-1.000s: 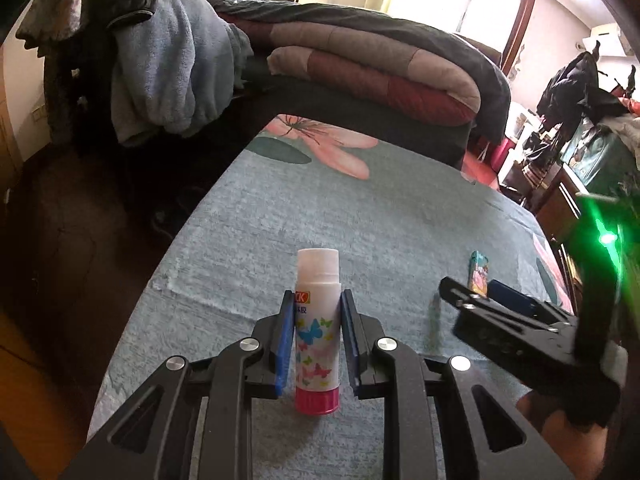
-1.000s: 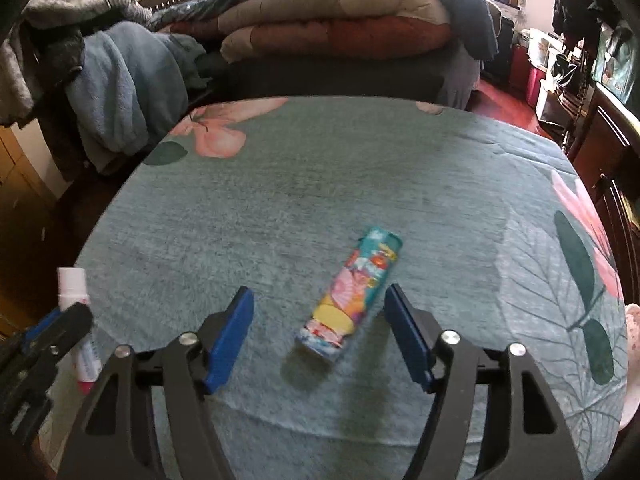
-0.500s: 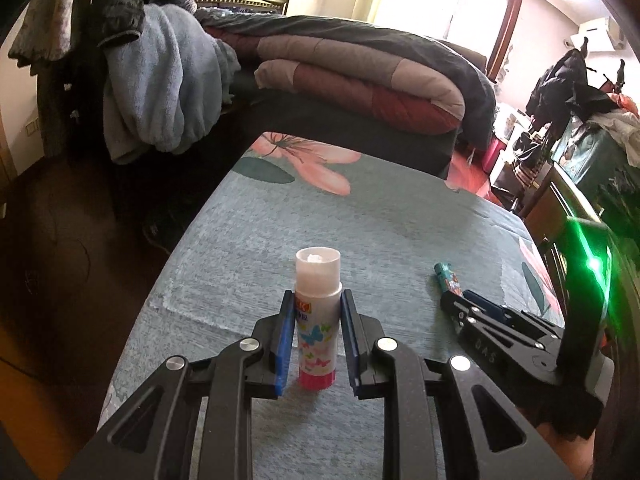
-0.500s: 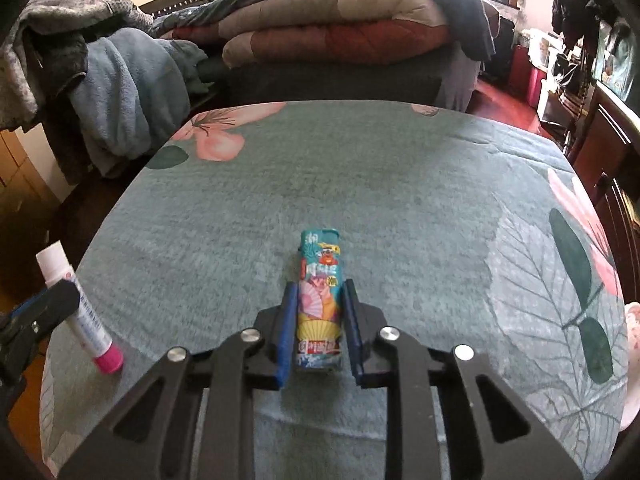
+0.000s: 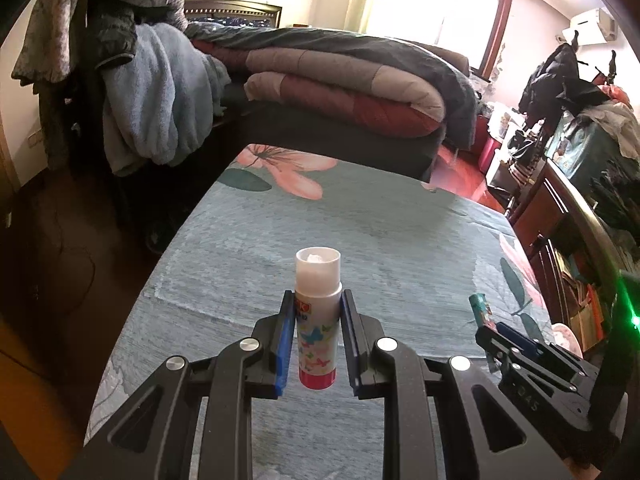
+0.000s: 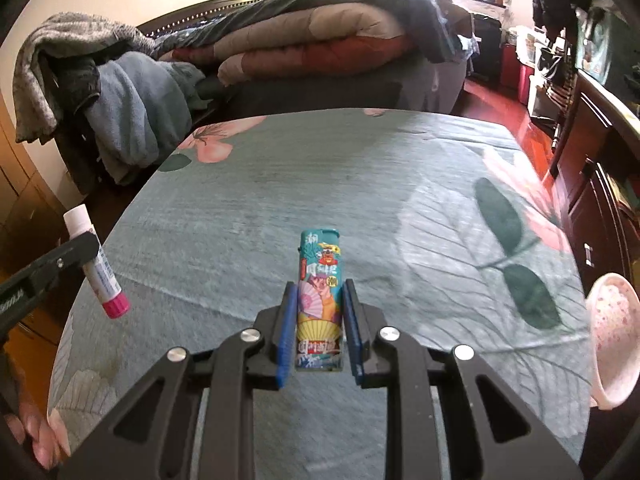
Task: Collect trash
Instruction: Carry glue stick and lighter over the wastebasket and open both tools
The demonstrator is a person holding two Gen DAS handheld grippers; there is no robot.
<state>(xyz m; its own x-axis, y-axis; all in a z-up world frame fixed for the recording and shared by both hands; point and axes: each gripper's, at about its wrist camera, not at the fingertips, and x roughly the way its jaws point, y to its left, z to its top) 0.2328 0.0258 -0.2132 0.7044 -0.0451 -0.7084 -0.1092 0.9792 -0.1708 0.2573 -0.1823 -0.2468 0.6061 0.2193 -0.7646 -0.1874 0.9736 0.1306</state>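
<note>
Teal floral desk (image 6: 280, 184), bedding behind. Left tool (image 5: 317, 344) clamps glue stick (image 5: 316, 320), lifted off desk. Right tool (image 6: 320, 332), jaws just closed narrow, grips printed lighter (image 6: 320, 300), near-centre above desk.

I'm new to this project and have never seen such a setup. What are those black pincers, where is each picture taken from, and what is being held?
No robot here: a person holds a two-finger gripper in each hand, and each carries a wide-angle camera that looks along its fingers. One picture comes from the left gripper, which is shut on a glue stick with a pink base. The other comes from the right gripper; its jaws have just closed on a colourful lighter. Both things are lifted clear of the teal flowered cloth over the table. A pink bowl sits at the cloth's right edge. Each gripper also shows at the side of the other's picture.
</note>
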